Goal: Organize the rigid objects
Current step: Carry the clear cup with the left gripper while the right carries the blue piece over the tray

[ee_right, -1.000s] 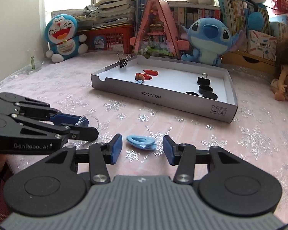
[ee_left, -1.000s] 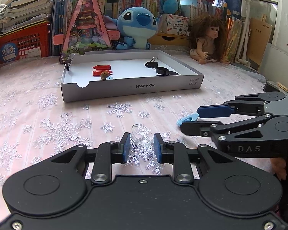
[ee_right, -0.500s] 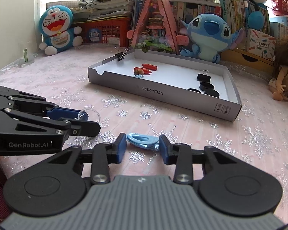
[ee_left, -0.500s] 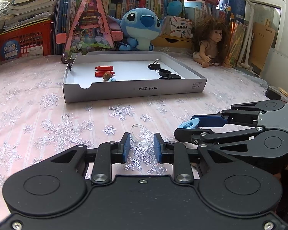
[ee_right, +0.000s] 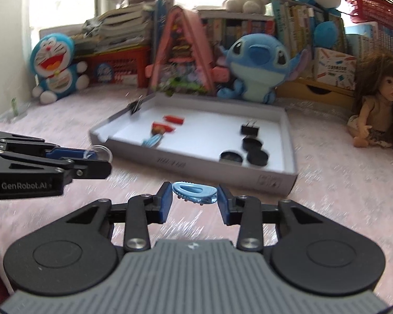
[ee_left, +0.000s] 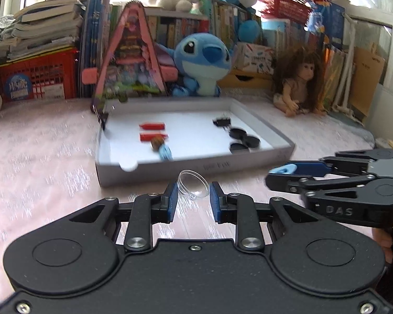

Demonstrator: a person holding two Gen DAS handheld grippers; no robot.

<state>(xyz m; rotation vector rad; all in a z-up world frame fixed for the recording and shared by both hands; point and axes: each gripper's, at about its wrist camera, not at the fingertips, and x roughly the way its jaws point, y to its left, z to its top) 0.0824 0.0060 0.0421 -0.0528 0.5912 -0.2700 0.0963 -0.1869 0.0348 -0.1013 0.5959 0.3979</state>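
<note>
I held both tongs clear of the pink snowflake cloth (ee_left: 39,157), each clenched on one small item, facing the white tray (ee_left: 262,154) at twelve o'clock.

**Left tongs** (ee_left: 192,196) — clenched on the clear dish (ee_left: 194,187), a shallow transparent cup tilted with its mouth toward the tray. I judged it very light, stiff and brittle: thin clear plastic or glass, smooth enough to slip. The pads bore on opposite sides of its rim, at three and nine o'clock across the round. That seemed the sound hold, since the wall gives the only flat bearing; I judged moderate pressure sufficient, and more might crack or eject it.

**Right tongs** (ee_right: 195,196) — its jaws had just been closing, and the pads pressed the two ends of the blue clip (ee_right: 194,192), a pale oval plastic piece with small teeth beneath. I judged it light and rigid, less fragile than the dish. Held end to end along its long axis, it could pivot if jolted.

**Destination.** In the tray, red pieces (ee_right: 174,119) and a similar blue clip (ee_right: 153,140) lay toward ten o'clock; a binder clip (ee_right: 250,129) and black discs (ee_right: 256,154) lay toward two o'clock. I judged the clip belonged beside its match; where the dish belonged I could not tell.
</note>
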